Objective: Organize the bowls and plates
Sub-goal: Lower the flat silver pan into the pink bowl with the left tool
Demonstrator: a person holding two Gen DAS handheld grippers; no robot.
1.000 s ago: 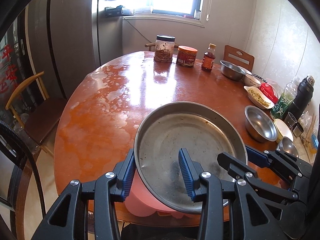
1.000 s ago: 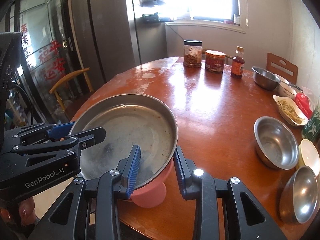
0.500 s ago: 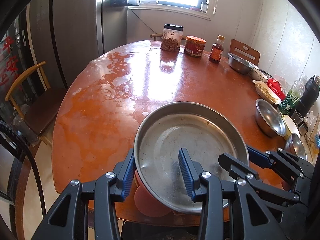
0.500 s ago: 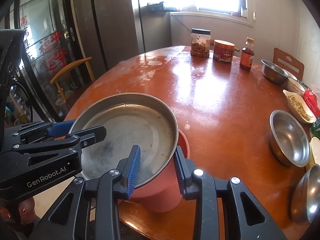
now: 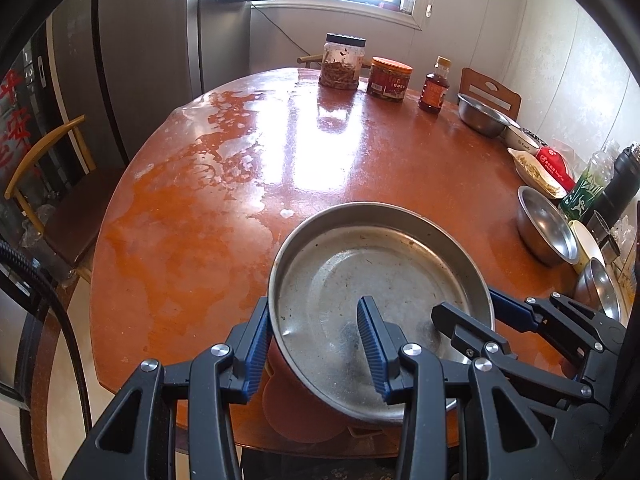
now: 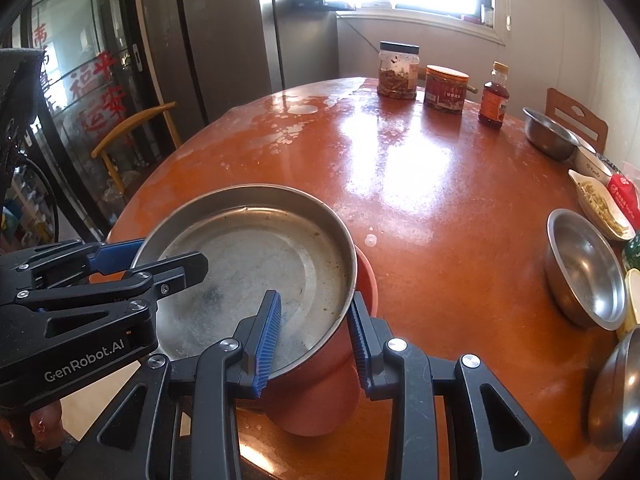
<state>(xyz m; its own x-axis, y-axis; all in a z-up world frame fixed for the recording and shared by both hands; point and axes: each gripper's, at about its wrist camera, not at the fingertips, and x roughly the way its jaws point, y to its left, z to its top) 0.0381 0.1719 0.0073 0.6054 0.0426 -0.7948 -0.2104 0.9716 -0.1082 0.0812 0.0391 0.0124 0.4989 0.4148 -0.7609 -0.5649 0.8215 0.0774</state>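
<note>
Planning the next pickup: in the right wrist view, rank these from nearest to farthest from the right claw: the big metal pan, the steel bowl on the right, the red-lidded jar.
1. Big metal pan: its rim sits between the right claw fingers.
2. Steel bowl: right side, mid-table.
3. Red-lidded jar: far edge, near the window.

Grey steel pan [image 5: 380, 280], dull and speckled with dark flecks, over a salmon-pink bowl [image 6: 320, 392]. Both claws black with ribbed blue pads [image 5: 370, 336]. The surface [image 5: 224, 184] glossy orange-red, blotched with pale patches toward its left edge. Far edge: red tin [image 5: 389, 79], amber-brown bottle [image 5: 433, 89], black-lidded jar [image 5: 343, 62].
</note>
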